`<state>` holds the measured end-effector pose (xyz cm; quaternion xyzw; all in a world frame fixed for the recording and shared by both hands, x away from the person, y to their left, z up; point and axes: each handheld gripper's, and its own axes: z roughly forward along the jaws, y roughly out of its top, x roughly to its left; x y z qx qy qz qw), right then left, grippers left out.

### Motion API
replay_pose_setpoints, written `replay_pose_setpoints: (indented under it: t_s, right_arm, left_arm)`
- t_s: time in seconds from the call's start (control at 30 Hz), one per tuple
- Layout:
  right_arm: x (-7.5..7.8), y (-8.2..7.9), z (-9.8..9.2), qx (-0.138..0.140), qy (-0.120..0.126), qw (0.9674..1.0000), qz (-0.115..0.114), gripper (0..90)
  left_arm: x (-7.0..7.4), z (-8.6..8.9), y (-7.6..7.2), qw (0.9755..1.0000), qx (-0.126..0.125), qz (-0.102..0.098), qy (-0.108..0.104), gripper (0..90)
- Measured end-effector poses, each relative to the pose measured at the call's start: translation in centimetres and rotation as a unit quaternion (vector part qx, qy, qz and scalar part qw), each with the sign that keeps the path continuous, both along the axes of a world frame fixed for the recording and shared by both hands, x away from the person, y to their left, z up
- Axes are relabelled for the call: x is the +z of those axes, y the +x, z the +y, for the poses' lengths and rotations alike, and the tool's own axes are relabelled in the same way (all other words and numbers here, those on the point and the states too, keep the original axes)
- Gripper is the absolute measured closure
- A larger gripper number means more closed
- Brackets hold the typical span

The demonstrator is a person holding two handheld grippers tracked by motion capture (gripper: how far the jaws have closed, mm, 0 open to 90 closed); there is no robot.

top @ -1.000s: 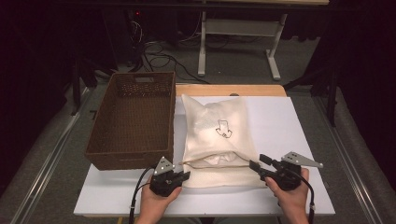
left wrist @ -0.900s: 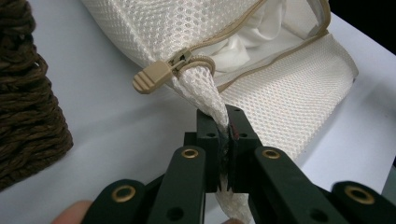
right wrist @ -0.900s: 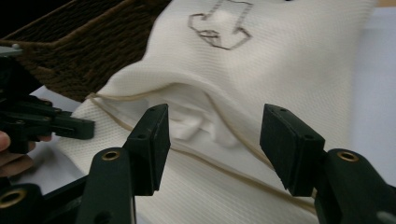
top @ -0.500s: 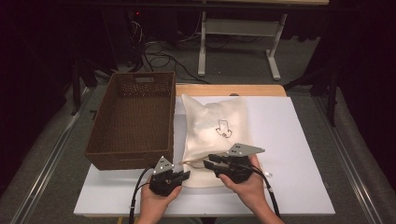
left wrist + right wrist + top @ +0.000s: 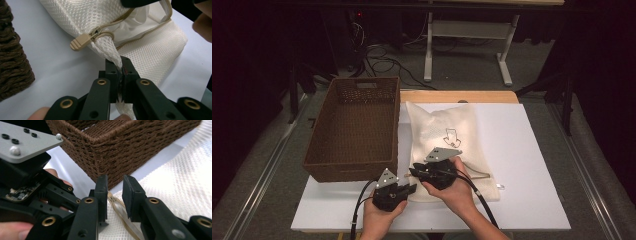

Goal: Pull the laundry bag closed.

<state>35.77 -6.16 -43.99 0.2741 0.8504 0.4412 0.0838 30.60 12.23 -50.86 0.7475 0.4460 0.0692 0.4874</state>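
We see a cream mesh bag (image 5: 447, 145) with tan zipper pull (image 5: 80, 42), dark brown woven basket (image 5: 354, 125), white table (image 5: 532, 150), black grippers with grey plates.

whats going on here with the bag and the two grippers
A person works on a white mesh bag lying on the table beside a brown wicker basket. The left gripper is shut on the bag's corner next to the tan zipper pull. The right gripper has just been closing, its jaws apart over the zipper edge, not yet gripping.

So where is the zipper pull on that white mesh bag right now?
In the left gripper view the tan zipper pull sits at the mesh bag's corner, just above the left gripper pinching the mesh, right of the wicker basket.
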Motion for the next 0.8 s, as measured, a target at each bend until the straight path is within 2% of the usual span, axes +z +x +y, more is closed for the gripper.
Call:
replay_pose_setpoints:
  t_s: [0.2, 0.3, 0.47, 0.7, 0.8]
  right_arm:
    - [-0.5, 0.6, 2.0, 0.024, -0.026, 0.9993, -0.009, 77.3]
    - [-0.9, 1.1, 2.7, 0.033, -0.036, 0.9988, 0.008, 77.0]
    - [-1.4, 1.5, 3.4, 0.054, -0.055, 0.997, 0.01, 76.2]
    - [-2.0, 1.6, 3.9, 0.055, -0.069, 0.996, 0.012, 74.6]
    - [-2.1, 1.8, 4.0, 0.059, -0.079, 0.9952, 0.005, 73.8]
  left_arm:
    - [0.0, -0.1, 0.0, 1.0, -0.002, -0.004, 0.002, 86.3]
    - [0.0, 0.0, -0.1, 0.9999, -0.006, -0.005, 0.007, 86.3]
    - [-0.1, 0.0, -0.1, 0.9999, -0.006, -0.009, 0.01, 86.3]
    - [-0.1, 0.1, -0.1, 0.9999, -0.008, -0.01, 0.009, 86.3]
    - [0.0, 0.1, -0.1, 0.9999, -0.01, -0.01, 0.009, 86.3]
